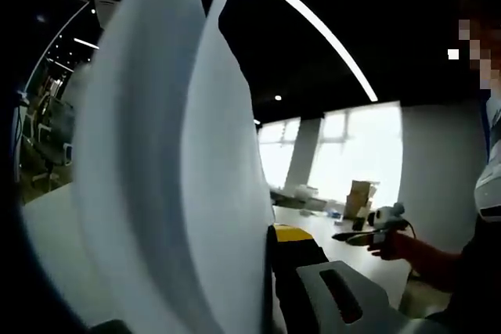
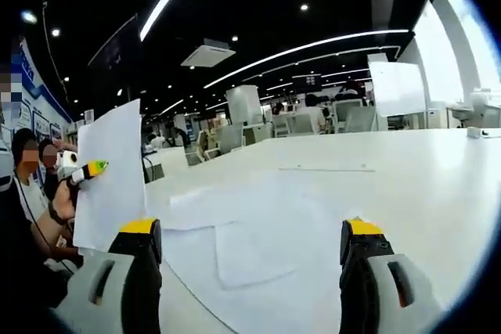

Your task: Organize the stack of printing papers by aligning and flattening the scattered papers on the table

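My left gripper [image 1: 264, 234] is shut on a few white sheets of paper [image 1: 172, 162]. The sheets stand upright and curve to the left, hiding its left jaw. The yellow-tipped right jaw presses against their edge. In the right gripper view the same raised sheets [image 2: 109, 185] show at the left with the left gripper [image 2: 92, 168] on them. My right gripper [image 2: 250, 232] stands open above several loose sheets [image 2: 235, 220] that lie overlapping and askew on the white table [image 2: 415, 177]. It also appears far right in the left gripper view, the right gripper [image 1: 368, 234] held in a hand.
The long white table runs far back. Chairs [image 2: 301, 123] and a white board [image 2: 399, 87] stand beyond it. People [image 2: 31, 185] sit at the left edge. A cardboard box [image 1: 360, 197] rests on the table's far end, and a small object [image 2: 473, 132] lies far right.
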`<state>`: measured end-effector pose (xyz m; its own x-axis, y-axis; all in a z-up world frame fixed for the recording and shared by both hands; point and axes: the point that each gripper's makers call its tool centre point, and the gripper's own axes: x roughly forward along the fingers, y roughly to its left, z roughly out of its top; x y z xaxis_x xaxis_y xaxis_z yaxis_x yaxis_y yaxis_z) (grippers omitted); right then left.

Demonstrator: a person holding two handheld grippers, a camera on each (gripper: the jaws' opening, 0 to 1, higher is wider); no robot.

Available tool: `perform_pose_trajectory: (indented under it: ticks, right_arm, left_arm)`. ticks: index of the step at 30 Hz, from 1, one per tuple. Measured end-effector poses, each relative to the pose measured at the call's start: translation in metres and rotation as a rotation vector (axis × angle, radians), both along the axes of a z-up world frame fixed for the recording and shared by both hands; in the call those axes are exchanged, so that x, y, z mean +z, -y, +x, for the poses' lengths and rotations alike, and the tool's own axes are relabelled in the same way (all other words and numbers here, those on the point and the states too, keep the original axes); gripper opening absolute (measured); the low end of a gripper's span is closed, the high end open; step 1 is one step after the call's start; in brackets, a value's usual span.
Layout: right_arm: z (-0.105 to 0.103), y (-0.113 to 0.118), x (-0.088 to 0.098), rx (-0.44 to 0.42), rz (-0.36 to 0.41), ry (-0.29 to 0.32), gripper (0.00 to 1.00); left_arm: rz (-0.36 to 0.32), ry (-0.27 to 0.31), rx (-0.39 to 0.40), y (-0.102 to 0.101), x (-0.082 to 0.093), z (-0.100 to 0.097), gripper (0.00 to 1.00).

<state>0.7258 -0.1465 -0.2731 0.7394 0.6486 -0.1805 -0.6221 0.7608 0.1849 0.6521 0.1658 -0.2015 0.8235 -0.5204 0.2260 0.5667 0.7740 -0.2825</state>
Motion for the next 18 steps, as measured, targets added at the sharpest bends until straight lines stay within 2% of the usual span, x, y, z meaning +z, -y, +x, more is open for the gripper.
perform_pose_trajectory:
  ticks: [18]
  right_arm:
    - [0.010, 0.014, -0.008, -0.037, -0.033, -0.005, 0.90]
  left_arm:
    - [0.002, 0.001, 0.004, -0.001, 0.001, 0.001, 0.06]
